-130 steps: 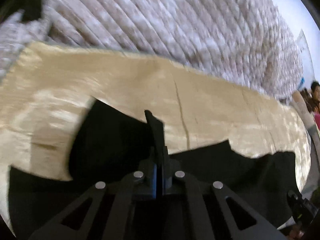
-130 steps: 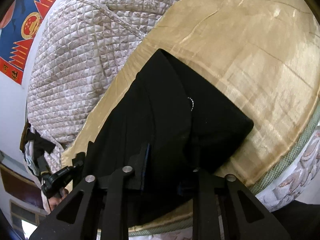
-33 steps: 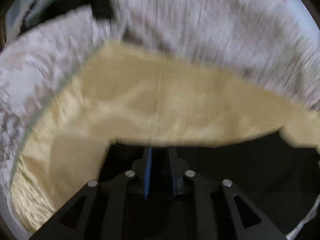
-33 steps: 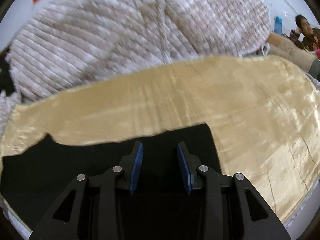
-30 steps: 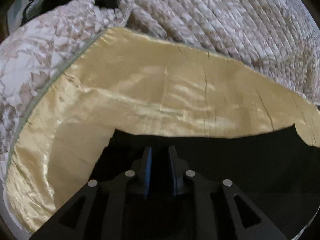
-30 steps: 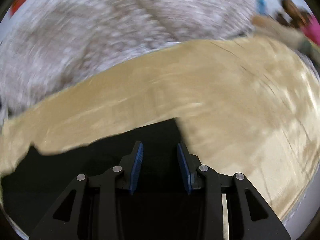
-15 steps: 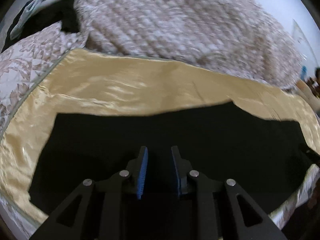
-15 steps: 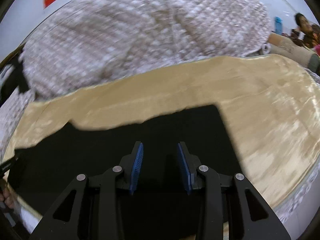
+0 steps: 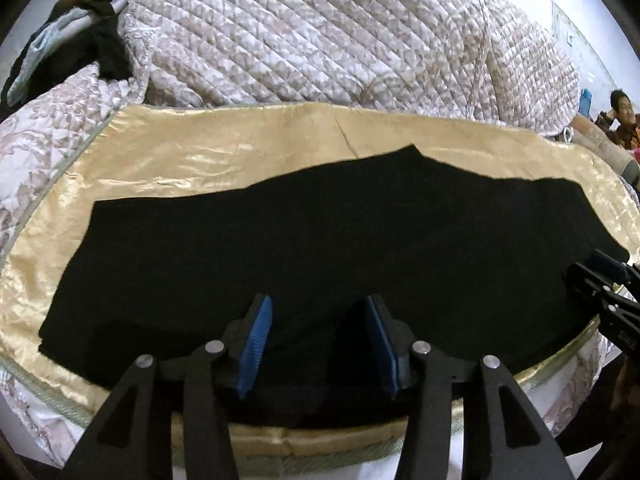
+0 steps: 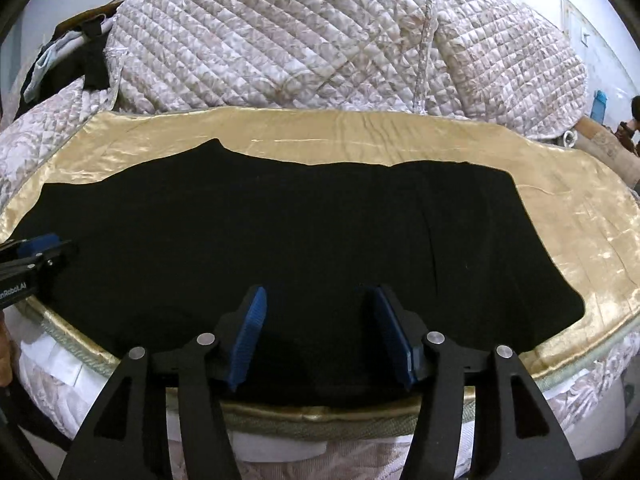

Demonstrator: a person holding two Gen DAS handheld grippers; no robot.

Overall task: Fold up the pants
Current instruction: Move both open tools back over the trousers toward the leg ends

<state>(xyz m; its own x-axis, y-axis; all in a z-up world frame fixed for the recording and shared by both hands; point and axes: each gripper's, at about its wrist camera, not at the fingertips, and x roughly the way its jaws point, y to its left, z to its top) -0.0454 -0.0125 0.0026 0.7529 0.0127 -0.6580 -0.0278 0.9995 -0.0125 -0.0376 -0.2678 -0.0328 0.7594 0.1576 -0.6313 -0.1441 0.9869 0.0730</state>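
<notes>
One pair of black pants (image 9: pixel 304 248) lies spread flat along the near edge of the bed, on a gold satin sheet (image 9: pixel 208 152), stretched out lengthwise so that a fold can be made cleanly, I'd say. Two claws hover over it, one at each end of the near hem. The left claw (image 9: pixel 318 340) has its blue pads apart with nothing pinched between them, only dark cloth lying below; its jaws have just been opening. The right claw (image 10: pixel 322 332) stands the same way, pads apart and empty, and it too has just been widening. Each shows at the edge of the other's view. To my eye both have let the cloth go and it is laid out for the next fold. Behind the sheet one quilted coverlet (image 10: pixel 304 40) is heaped up, out of the way.
</notes>
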